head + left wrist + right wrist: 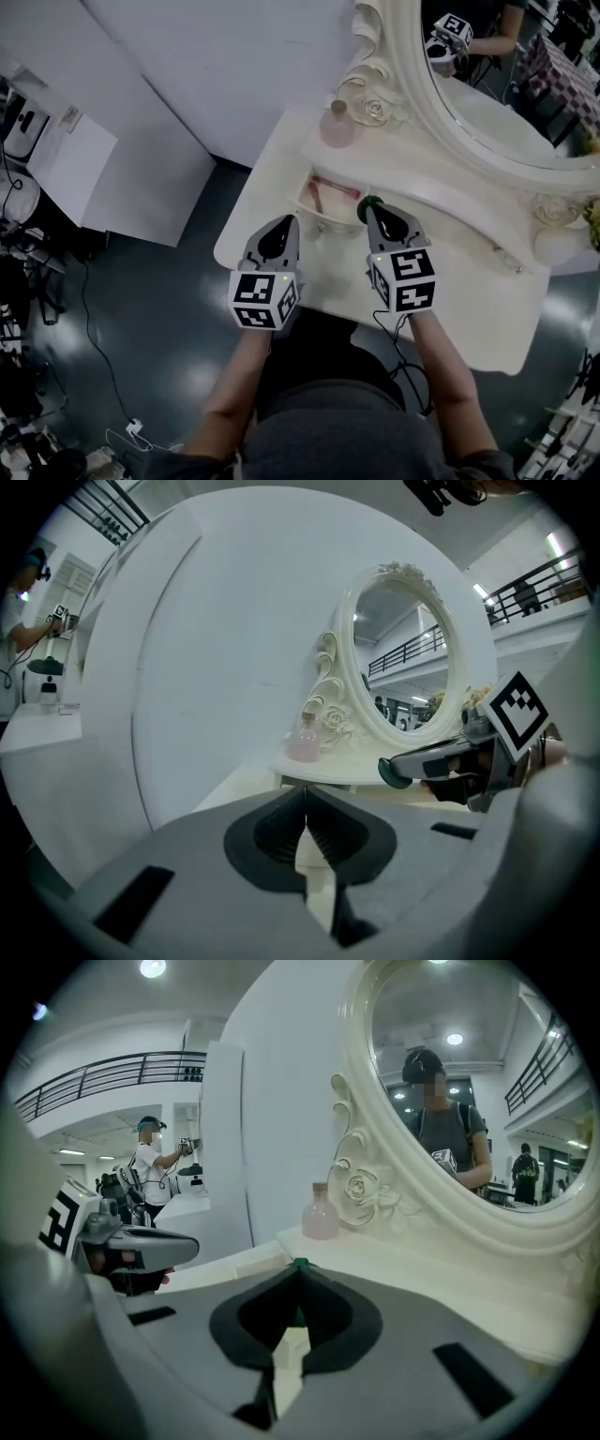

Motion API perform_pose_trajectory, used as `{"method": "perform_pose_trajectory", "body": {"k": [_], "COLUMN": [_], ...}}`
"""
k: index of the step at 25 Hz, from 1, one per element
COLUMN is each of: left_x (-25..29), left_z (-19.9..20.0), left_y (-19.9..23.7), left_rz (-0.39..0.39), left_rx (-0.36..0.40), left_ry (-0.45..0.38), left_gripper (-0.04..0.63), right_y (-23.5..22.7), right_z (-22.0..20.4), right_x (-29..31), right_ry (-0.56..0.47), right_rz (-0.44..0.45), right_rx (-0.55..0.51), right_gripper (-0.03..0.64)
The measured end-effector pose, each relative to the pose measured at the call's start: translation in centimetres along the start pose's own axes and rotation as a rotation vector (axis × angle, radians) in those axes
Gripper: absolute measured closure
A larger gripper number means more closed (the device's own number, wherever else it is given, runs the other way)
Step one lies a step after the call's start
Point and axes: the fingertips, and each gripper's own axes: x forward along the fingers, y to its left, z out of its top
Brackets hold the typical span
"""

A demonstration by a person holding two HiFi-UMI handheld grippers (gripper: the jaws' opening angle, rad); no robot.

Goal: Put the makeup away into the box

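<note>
Right tool [373, 210] is clamped on a small dark-green item [364, 210], probably makeup; box [309, 208] lies just left of its tip; left tool [289, 227] is closed, empty.

Table [469, 281] and carved mirror frame [405, 89]: cream, smooth and glossy like lacquer paint, set round reflective glass [506, 84]; bottle [337, 127]: pink, translucent, with a frosted, glass-like surface. Left gripper [289, 223] and right gripper [373, 217]: grey matt plastic shells with black ribbed, rubbery pads [279, 834], the right pair closed on a dark green matt piece [364, 206]. Floor [141, 319]: dark, smooth, polished enough to reflect the lamps.
</note>
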Motion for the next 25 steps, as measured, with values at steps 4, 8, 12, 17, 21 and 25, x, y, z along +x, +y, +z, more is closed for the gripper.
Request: {"method": "perform_pose_trajectory", "body": {"k": [4, 8, 12, 17, 21, 25], "left_x": [0.0, -0.1, -0.1, 0.0, -0.1, -0.1], "left_z": [0.0, -0.1, -0.2, -0.5, -0.6, -0.7], "left_y": [1.6, 3.0, 4.3, 5.5, 6.1, 6.7], "left_rz": [0.018, 0.033, 0.044, 0.055, 0.06, 0.065], "left_rx": [-0.015, -0.029, -0.04, -0.054, -0.062, -0.066], "left_ry": [0.0, 0.003, 0.004, 0.009, 0.01, 0.01], "left_gripper": [0.589, 0.589, 0.589, 0.589, 0.589, 0.589], "right_y": [1.2, 2.1, 2.8, 3.5, 4.0, 4.1], "right_z": [0.5, 0.7, 0.7, 0.3, 0.0, -0.7], "right_x": [1.6, 3.1, 4.5, 6.1, 6.9, 7.7], "right_ry": [0.013, 0.031, 0.051, 0.088, 0.109, 0.146], "right_rz": [0.027, 0.045, 0.059, 0.08, 0.089, 0.089], "right_rx": [-0.017, -0.032, -0.046, -0.049, -0.067, -0.087], "right_gripper": [0.612, 0.612, 0.612, 0.612, 0.612, 0.612]}}
